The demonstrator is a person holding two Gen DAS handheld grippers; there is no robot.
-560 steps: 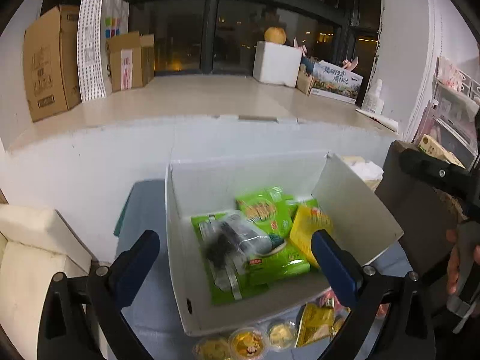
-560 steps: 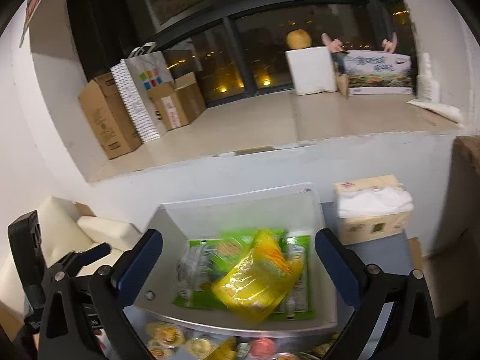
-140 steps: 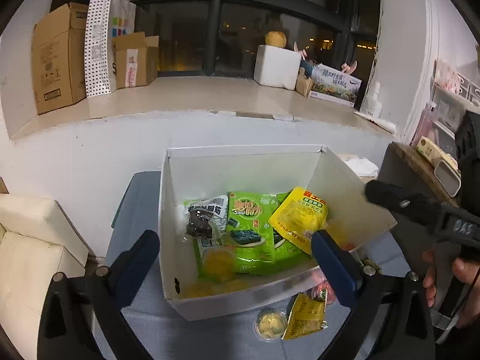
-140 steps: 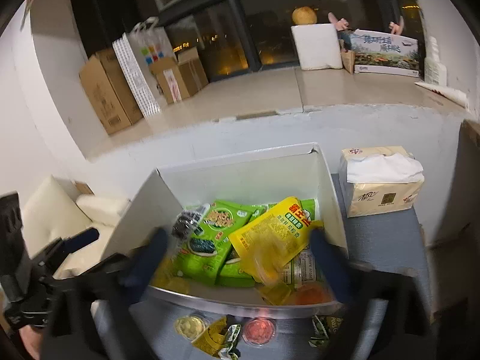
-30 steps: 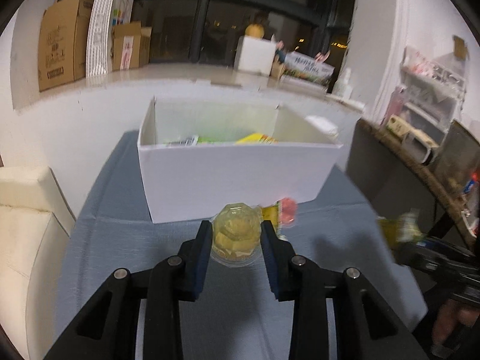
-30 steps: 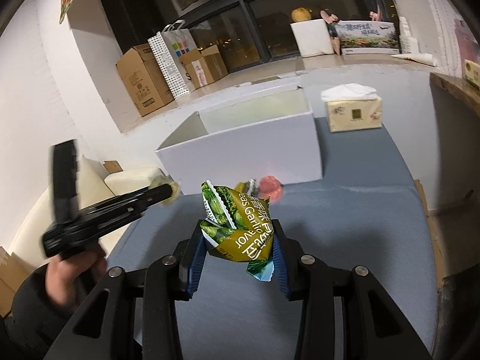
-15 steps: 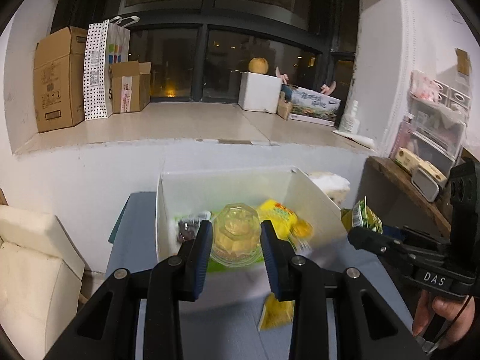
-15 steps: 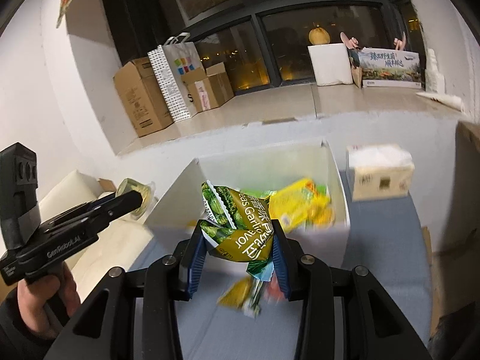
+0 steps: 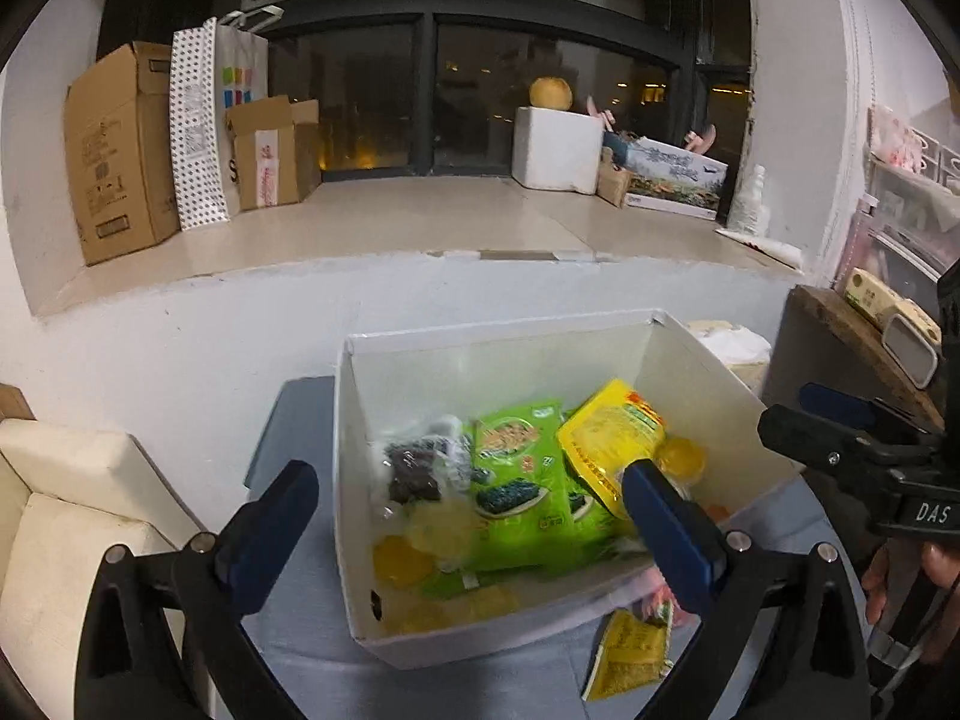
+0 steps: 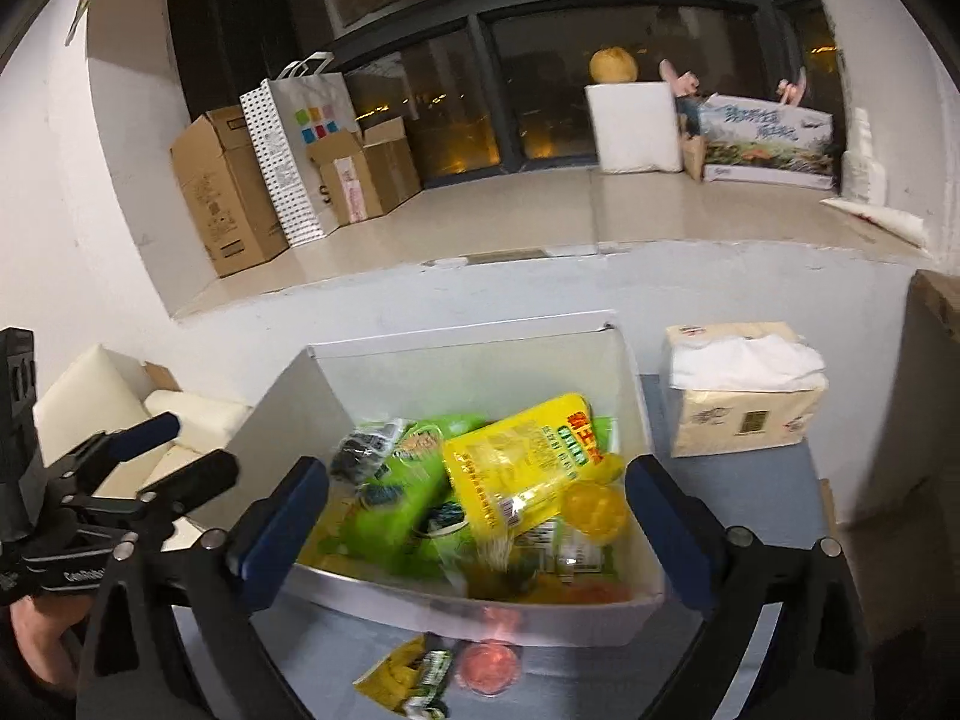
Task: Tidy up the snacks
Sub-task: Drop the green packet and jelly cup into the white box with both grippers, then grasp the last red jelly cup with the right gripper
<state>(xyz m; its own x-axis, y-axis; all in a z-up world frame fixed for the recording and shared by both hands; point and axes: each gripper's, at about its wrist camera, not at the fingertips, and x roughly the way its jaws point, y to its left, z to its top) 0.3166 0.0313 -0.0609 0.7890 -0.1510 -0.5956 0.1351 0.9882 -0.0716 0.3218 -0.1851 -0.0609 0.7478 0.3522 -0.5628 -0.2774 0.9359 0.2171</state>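
A white open box (image 9: 456, 354) (image 10: 432, 360) on the grey table holds green snack packs (image 9: 522, 480) (image 10: 402, 492), a yellow pack (image 9: 612, 432) (image 10: 528, 450), a dark pack (image 9: 414, 468) and yellow jelly cups (image 9: 402, 558) (image 10: 594, 510). My left gripper (image 9: 474, 534) is open and empty above the box's near side. My right gripper (image 10: 480, 528) is open and empty above the box. On the table in front of the box lie a yellow packet (image 9: 630, 654), a green-yellow packet (image 10: 414, 672) and a pink jelly cup (image 10: 489, 666).
A tissue box (image 10: 744, 390) stands right of the white box. A cream sofa (image 9: 66, 504) is at the left. A wide window ledge behind holds cardboard boxes (image 9: 114, 150), a paper bag (image 10: 300, 150) and a white foam box (image 9: 558, 147). A dark shelf (image 9: 852, 330) is at the right.
Both grippers have opened. The yellow jelly cup from the left one and the green-yellow packet from the right one are no longer held. Both grippers sit closer over the box.
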